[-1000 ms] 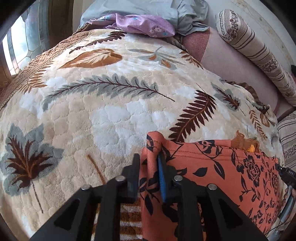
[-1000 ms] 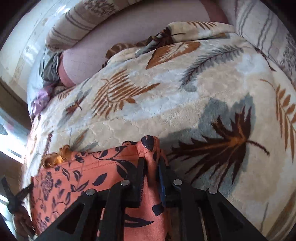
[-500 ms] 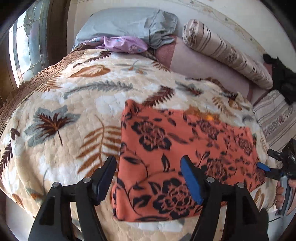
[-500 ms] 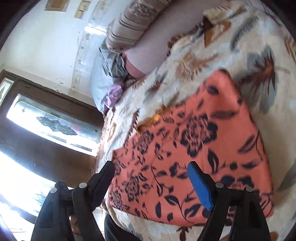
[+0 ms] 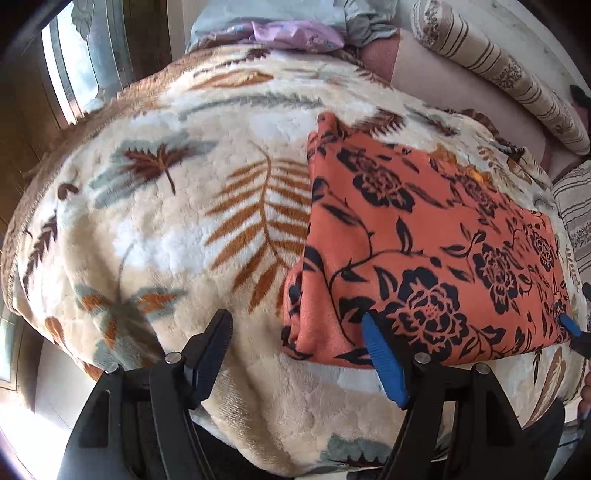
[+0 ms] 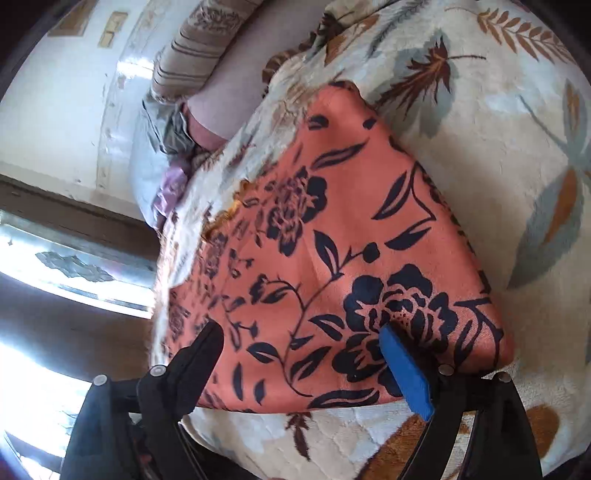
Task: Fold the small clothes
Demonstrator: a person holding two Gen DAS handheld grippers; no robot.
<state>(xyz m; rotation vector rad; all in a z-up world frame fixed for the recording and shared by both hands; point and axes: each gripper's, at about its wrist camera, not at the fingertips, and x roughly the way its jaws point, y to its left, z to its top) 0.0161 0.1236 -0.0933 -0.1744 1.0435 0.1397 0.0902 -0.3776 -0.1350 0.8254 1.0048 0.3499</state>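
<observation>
Garment [image 5: 424, 243], orange with a dark floral print, lying flat and folded to a rough rectangle on a plush leaf-patterned blanket [image 5: 192, 206] over a bed. Near edge doubled, close to the blanket's front drop; a small orange-yellow trim piece [image 5: 476, 176] showing at the far edge.

Left gripper [image 5: 295, 347] over the garment's near-left corner, jaws spread wide, just opened. Left finger [image 5: 210, 350] over bare blanket; blue-padded right finger [image 5: 382, 363] in front of the cloth's near edge. Nothing clamped between them; contact of the blue pad with the fabric not determinable.

Right gripper [image 6: 299, 363] over the garment's near edge, toward its right end, jaws likewise wide and just opened further. Cloth visible in the gap below, gripped by neither finger. Blue tip of this tool also visible at the right margin of the left wrist view.

Background: striped bolster [image 5: 495, 74] along the wall, grey bedding [image 5: 280, 18] and a lilac cloth [image 5: 295, 35] at the far end of the bed, glazed window [image 5: 70, 70] to the left. Slight motion blur on both views.
</observation>
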